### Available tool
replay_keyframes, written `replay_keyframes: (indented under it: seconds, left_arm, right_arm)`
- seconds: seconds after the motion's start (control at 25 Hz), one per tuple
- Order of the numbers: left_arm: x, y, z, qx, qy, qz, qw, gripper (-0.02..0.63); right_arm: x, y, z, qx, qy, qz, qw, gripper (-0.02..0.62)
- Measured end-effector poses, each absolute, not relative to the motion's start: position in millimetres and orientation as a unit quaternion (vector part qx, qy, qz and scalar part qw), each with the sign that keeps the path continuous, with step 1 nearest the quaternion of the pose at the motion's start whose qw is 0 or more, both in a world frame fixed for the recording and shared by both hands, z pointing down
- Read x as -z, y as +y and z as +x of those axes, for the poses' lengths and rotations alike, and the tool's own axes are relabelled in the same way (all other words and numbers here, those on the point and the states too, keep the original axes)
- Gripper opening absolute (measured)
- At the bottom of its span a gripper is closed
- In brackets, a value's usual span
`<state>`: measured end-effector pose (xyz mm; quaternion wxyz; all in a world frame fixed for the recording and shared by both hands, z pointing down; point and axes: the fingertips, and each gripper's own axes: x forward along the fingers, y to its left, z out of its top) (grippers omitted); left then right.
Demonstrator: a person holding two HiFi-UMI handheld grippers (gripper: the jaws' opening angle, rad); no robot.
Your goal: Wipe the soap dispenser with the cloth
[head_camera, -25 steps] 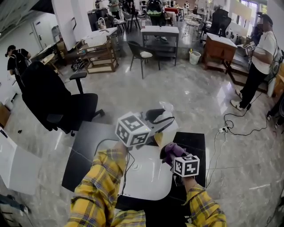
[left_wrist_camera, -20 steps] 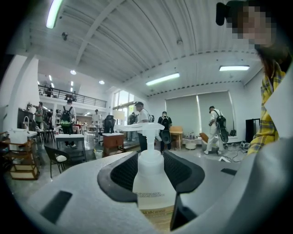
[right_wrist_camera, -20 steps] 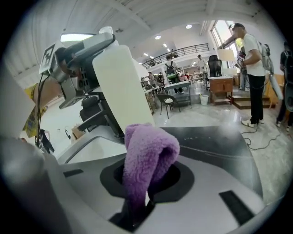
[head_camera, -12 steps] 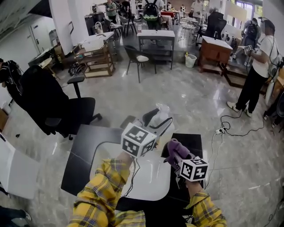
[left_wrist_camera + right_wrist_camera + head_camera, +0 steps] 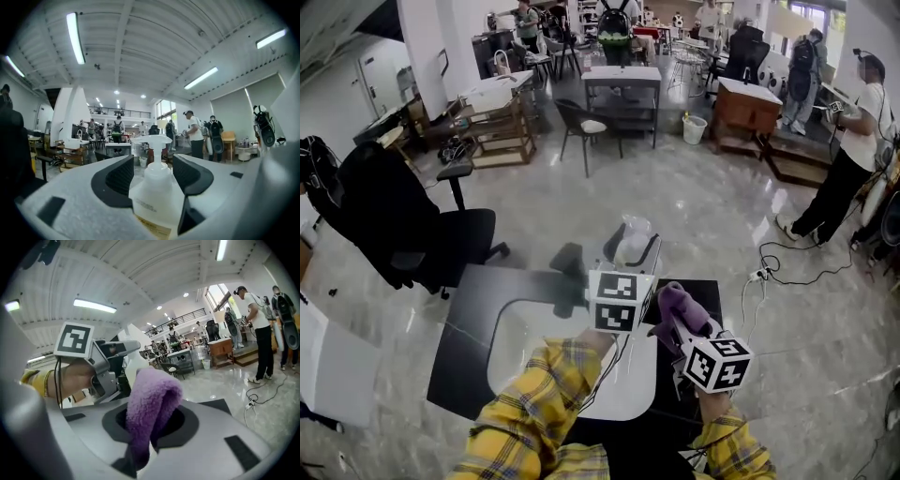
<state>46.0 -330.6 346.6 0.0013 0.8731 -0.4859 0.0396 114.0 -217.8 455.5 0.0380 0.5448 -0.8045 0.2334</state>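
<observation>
A clear soap dispenser with a white pump is lifted above the far edge of the black table. My left gripper points level, and its dark pads lie against the sides of the bottle. Its jaws have just been opening, with the bottle still between them. My right gripper is shut on a folded purple cloth, just right of the bottle and a little nearer to me. In the right gripper view the cloth sticks up from the jaws, with the left gripper's body close behind it.
A white oval board lies on the table under my arms. A black office chair stands to the left. A power strip and cable lie on the glossy floor at right, near a standing person. Desks and chairs fill the back.
My left gripper has turned with the dispenser, so its marker cube now faces me squarely. My right gripper has risen with the cloth and sits beside the bottle.
</observation>
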Motion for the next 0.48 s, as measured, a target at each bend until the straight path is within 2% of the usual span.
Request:
replay_keyframes:
  seconds: [0.12,0.2,0.48]
  left_arm:
    - [-346.6,-332.4,42.8,-0.019,-0.494,0.869,0.009,0.233]
    - [-346.3,-331.1,45.6,-0.021,-0.490,0.871,0.005,0.166]
    - [-339.7,-332.3,55.9,-0.041,-0.471,0.881,0.007,0.161]
  right_arm:
    - [-443.5,-214.0,110.4,-0.222,-0.808,0.545,0.024,0.069]
    - [-436.8,-210.9,111.3,-0.216,-0.809,0.546,0.018,0.069]
    - [-424.3,-205.2,125.3,-0.212,-0.806,0.552,0.009,0.069]
